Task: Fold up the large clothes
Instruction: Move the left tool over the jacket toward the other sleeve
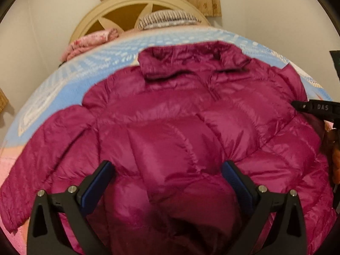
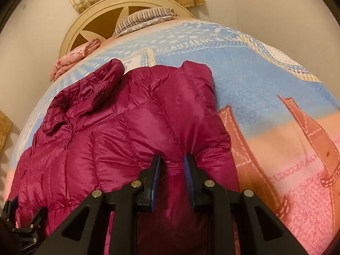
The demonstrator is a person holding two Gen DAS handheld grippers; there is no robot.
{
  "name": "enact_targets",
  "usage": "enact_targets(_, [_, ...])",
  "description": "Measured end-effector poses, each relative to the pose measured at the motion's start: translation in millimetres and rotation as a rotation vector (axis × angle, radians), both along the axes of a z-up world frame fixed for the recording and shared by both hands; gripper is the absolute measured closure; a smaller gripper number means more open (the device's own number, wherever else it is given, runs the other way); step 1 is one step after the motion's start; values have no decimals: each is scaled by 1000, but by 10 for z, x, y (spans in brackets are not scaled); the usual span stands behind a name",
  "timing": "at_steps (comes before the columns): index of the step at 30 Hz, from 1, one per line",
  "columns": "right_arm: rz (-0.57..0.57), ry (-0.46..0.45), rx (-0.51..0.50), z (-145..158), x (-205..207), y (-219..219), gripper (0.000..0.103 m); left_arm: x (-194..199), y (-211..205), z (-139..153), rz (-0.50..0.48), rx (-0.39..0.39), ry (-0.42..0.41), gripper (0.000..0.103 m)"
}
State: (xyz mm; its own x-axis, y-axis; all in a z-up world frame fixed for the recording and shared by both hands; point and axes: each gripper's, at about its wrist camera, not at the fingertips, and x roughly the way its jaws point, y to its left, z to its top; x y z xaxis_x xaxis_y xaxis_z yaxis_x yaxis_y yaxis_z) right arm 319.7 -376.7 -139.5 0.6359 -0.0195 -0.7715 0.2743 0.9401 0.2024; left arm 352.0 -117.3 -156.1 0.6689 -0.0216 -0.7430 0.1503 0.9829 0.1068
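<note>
Purple and puffy, the jacket (image 1: 170, 114) is lying spread out on the bed, filling the middle and bottom of both views. Close at the bottom of the right wrist view, the right gripper (image 2: 171, 165) is pinching a small fold of the jacket's edge, with its pads squeezed in tight on the shiny cloth. That edge is sitting right where the purple stops and the pink and blue blanket (image 2: 276, 110) starts, toward the right of the picture. At the bottom of the left wrist view, the left gripper (image 1: 167, 170) is hanging over the jacket's middle with its fingers spread wide, holding nothing. The jacket is running long from the grippers up toward the collar (image 1: 191, 61) near the top of the frame. I think the right hand is the one ready to pull its side across toward the left. Farther up, a striped pillow (image 2: 144, 17) is resting by the round headboard (image 2: 89, 19).
</note>
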Motion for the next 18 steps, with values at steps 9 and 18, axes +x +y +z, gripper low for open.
enact_targets(9, [-4,-147,-151,547,-103,250,81,72,43,-102,3,-46,64,0])
enact_targets(18, [-45,24,-70,2,280,26,79,95,81,-119,-3,-96,91,0])
